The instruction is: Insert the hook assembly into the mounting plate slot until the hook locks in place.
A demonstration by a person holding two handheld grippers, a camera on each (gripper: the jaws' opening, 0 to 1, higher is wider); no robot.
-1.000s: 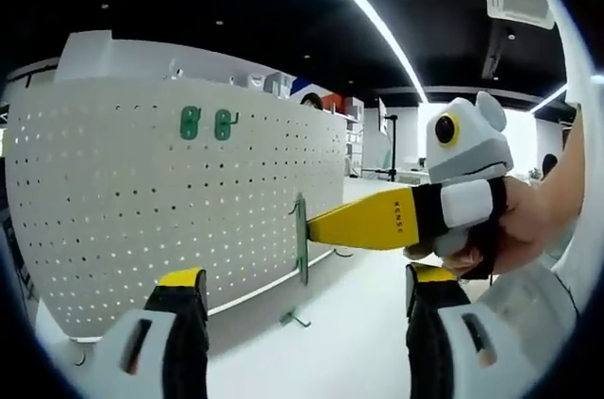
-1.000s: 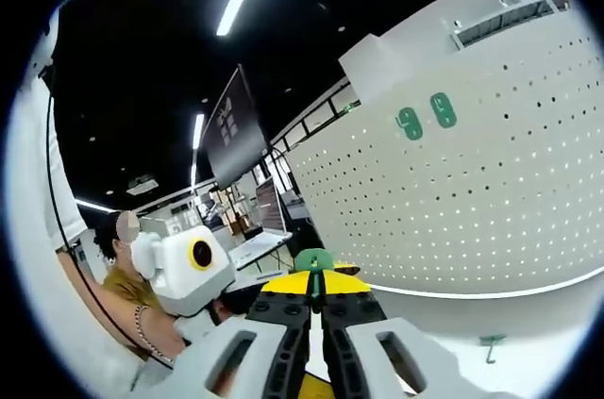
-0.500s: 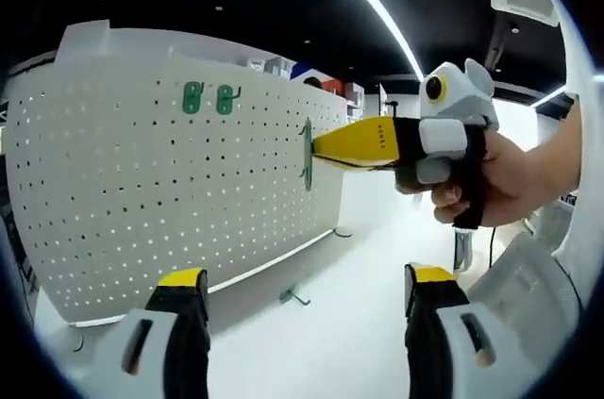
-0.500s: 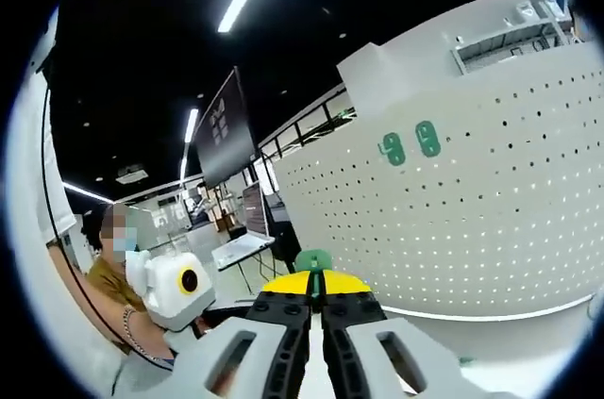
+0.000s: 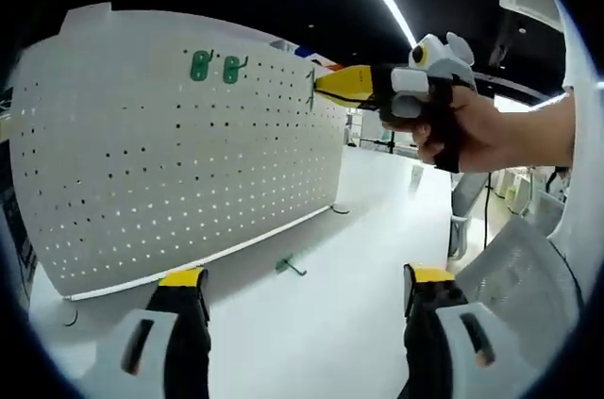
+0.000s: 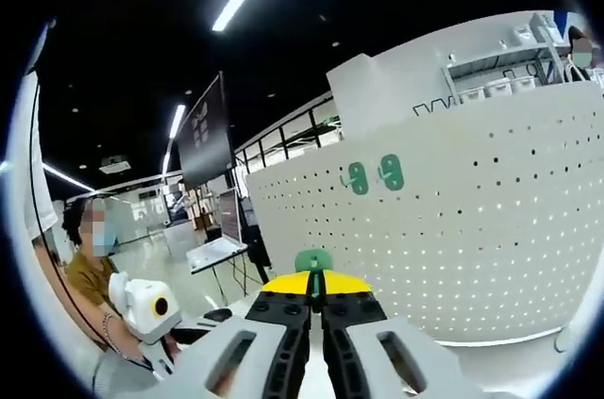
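The white pegboard mounting plate [image 5: 170,163] stands upright on the table, with two green hooks [image 5: 215,67] hanging side by side near its top edge. My right gripper [image 5: 323,85], held in a hand, comes in from the right at that height, its yellow jaws shut on a green hook assembly [image 5: 310,91] close to the board's right end. In the right gripper view the jaws [image 6: 314,288] pinch that hook [image 6: 313,259], facing the pegboard [image 6: 472,239] and the two mounted hooks [image 6: 373,175]. My left gripper [image 5: 302,300] stands open low over the table, holding nothing.
A loose green hook [image 5: 291,267] lies on the white table [image 5: 330,324] near the board's foot. A seated person [image 6: 90,276] holds the left gripper [image 6: 146,309] at the left of the right gripper view. Desks and monitors stand behind.
The right gripper has lifted the green hook from low by the board's base up to the height of the two mounted hooks. The left gripper stayed open and low.
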